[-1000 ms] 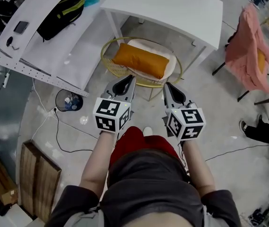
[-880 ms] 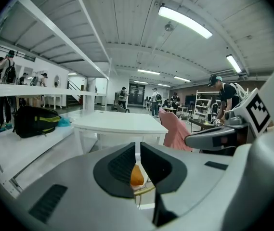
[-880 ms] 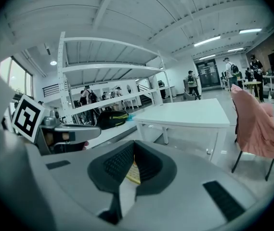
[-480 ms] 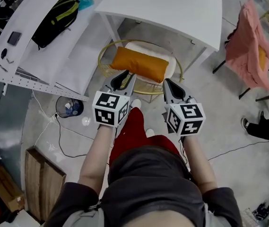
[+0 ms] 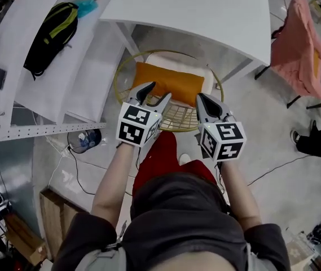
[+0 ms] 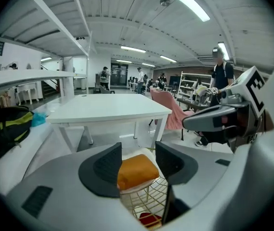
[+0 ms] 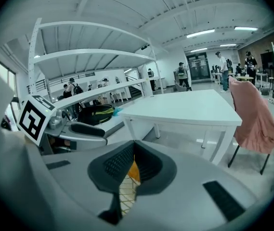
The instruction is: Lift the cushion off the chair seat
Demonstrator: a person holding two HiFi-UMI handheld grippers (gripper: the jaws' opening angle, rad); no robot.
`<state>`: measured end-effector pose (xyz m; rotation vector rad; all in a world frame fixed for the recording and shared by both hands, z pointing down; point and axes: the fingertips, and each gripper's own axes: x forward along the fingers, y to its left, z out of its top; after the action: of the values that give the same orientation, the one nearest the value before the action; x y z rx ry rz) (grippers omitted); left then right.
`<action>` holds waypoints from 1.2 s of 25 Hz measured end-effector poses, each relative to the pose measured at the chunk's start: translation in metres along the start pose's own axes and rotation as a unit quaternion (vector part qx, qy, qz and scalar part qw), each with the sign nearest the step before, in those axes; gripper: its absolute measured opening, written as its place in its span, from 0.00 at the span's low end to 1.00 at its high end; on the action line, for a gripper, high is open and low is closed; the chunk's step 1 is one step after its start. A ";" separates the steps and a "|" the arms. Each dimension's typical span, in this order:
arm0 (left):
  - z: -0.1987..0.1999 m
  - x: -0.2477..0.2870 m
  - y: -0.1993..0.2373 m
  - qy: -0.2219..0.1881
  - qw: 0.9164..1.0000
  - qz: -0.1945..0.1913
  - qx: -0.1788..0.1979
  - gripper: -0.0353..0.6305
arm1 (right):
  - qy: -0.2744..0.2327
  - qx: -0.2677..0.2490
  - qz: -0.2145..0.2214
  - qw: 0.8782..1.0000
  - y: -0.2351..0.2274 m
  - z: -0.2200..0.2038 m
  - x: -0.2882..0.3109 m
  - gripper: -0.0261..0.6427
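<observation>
A black bag (image 5: pixel 47 35) lies on a white desk (image 5: pixel 92 66) at ten o'clock from the chair (image 5: pixel 181 116). The chair, a round gold wire frame, stands half under a white table (image 5: pixel 205 10) at its twelve o'clock. The orange cushion (image 5: pixel 174 82) lies across the seat on a pale pad, its long side running nine to three.

The left gripper (image 5: pixel 155 93) hangs over the chair's seven-o'clock rim. Its jaws have just been opening and stand apart. Nothing is pressed between the pads; in the left gripper view the cushion shows through the gap, further off.

The right gripper (image 5: pixel 205 101) sits over the five-o'clock rim. Its jaws meet at the tips and hold nothing, with only a sliver of cushion and wire showing below them.

A pink cloth (image 5: pixel 298 44) drapes another chair at two o'clock.
</observation>
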<state>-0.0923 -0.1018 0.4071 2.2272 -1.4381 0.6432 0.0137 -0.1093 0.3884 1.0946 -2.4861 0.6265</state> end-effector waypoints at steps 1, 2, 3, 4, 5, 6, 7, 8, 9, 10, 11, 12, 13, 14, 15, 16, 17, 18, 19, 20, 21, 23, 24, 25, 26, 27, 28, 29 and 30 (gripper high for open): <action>0.000 0.007 0.006 0.008 1.000 -0.008 0.005 0.39 | 0.004 0.004 -0.005 1.000 -0.002 0.000 0.007 0.07; -0.001 0.014 0.012 0.016 1.000 -0.017 0.010 0.40 | 0.009 0.008 -0.010 1.000 -0.004 0.000 0.014 0.07; -0.002 0.021 0.017 0.025 0.999 -0.025 0.017 0.40 | 0.014 0.011 -0.014 1.000 -0.006 0.000 0.021 0.07; -0.003 0.028 0.023 0.034 0.999 -0.033 0.024 0.40 | 0.019 0.014 -0.019 1.000 -0.009 -0.001 0.027 0.07; -0.005 0.035 0.029 0.044 0.998 -0.040 0.032 0.41 | 0.023 0.016 -0.023 0.999 -0.011 -0.001 0.034 0.07; -0.007 0.042 0.034 0.054 0.997 -0.048 0.042 0.41 | 0.028 0.019 -0.027 0.999 -0.014 -0.002 0.040 0.07; -0.010 0.049 0.038 0.066 0.995 -0.056 0.052 0.41 | 0.032 0.023 -0.030 0.999 -0.016 -0.003 0.046 0.07; -0.014 0.055 0.042 0.078 0.993 -0.066 0.065 0.43 | 0.036 0.027 -0.034 0.998 -0.019 -0.004 0.051 0.07; -0.018 0.061 0.044 0.090 0.990 -0.076 0.080 0.43 | 0.041 0.032 -0.037 0.998 -0.021 -0.005 0.056 0.07; -0.023 0.067 0.046 0.103 0.986 -0.087 0.097 0.44 | 0.044 0.038 -0.041 0.997 -0.023 -0.006 0.061 0.07; -0.030 0.073 0.048 0.117 0.982 -0.098 0.113 0.44 | 0.048 0.043 -0.044 0.997 -0.024 -0.007 0.066 0.07; -0.036 0.079 0.048 0.131 0.977 -0.111 0.128 0.45 | 0.052 0.048 -0.048 0.996 -0.026 -0.009 0.070 0.07; -0.042 0.084 0.048 0.143 0.972 -0.124 0.142 0.46 | 0.055 0.051 -0.051 0.996 -0.027 -0.011 0.074 0.07; -0.048 0.090 0.048 0.155 0.966 -0.136 0.154 0.47 | 0.060 0.054 -0.053 0.995 -0.029 -0.013 0.077 0.07; -0.053 0.096 0.047 0.165 0.961 -0.149 0.164 0.47 | 0.064 0.056 -0.055 0.995 -0.030 -0.015 0.081 0.07; -0.058 0.102 0.047 0.173 0.957 -0.159 0.172 0.48 | 0.069 0.058 -0.057 0.994 -0.032 -0.018 0.085 0.07; -0.062 0.109 0.048 0.181 0.952 -0.169 0.180 0.48 | 0.075 0.060 -0.057 0.994 -0.033 -0.020 0.089 0.07; -0.066 0.115 0.050 0.189 0.948 -0.177 0.184 0.48 | 0.080 0.060 -0.057 0.993 -0.033 -0.023 0.093 0.07; -0.069 0.120 0.052 0.198 0.944 -0.184 0.187 0.48 | 0.086 0.060 -0.057 0.993 -0.034 -0.026 0.098 0.07; -0.073 0.126 0.053 0.206 0.941 -0.191 0.189 0.48 | 0.092 0.060 -0.057 0.992 -0.035 -0.029 0.102 0.07; -0.077 0.131 0.055 0.215 0.938 -0.197 0.189 0.48 | 0.097 0.060 -0.057 0.992 -0.036 -0.032 0.106 0.07; -0.083 0.140 0.058 0.230 0.931 -0.209 0.192 0.48 | 0.110 0.065 -0.057 0.990 -0.039 -0.039 0.114 0.07; -0.086 0.144 0.060 0.238 0.927 -0.214 0.193 0.48 | 0.117 0.068 -0.056 0.989 -0.040 -0.043 0.118 0.07; -0.089 0.148 0.061 0.246 0.924 -0.220 0.195 0.48 | 0.125 0.071 -0.056 0.988 -0.042 -0.047 0.123 0.07; -0.092 0.152 0.063 0.254 0.920 -0.225 0.198 0.48 | 0.134 0.072 -0.056 0.987 -0.044 -0.052 0.127 0.07; -0.096 0.156 0.065 0.264 0.915 -0.229 0.204 0.48 | 0.142 0.073 -0.056 0.986 -0.046 -0.056 0.131 0.07; -0.101 0.159 0.066 0.273 0.909 -0.234 0.211 0.48 | 0.149 0.073 -0.056 0.985 -0.047 -0.060 0.135 0.07; -0.105 0.162 0.067 0.282 0.903 -0.240 0.219 0.48 | 0.156 0.073 -0.054 0.984 -0.049 -0.064 0.139 0.07; -0.110 0.166 0.068 0.289 0.897 -0.247 0.227 0.48 | 0.162 0.073 -0.053 0.983 -0.051 -0.068 0.142 0.07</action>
<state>-0.1122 -0.1865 0.5980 2.2906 -0.4273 1.4029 -0.0296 -0.1894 0.5268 1.0725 -2.1175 0.8896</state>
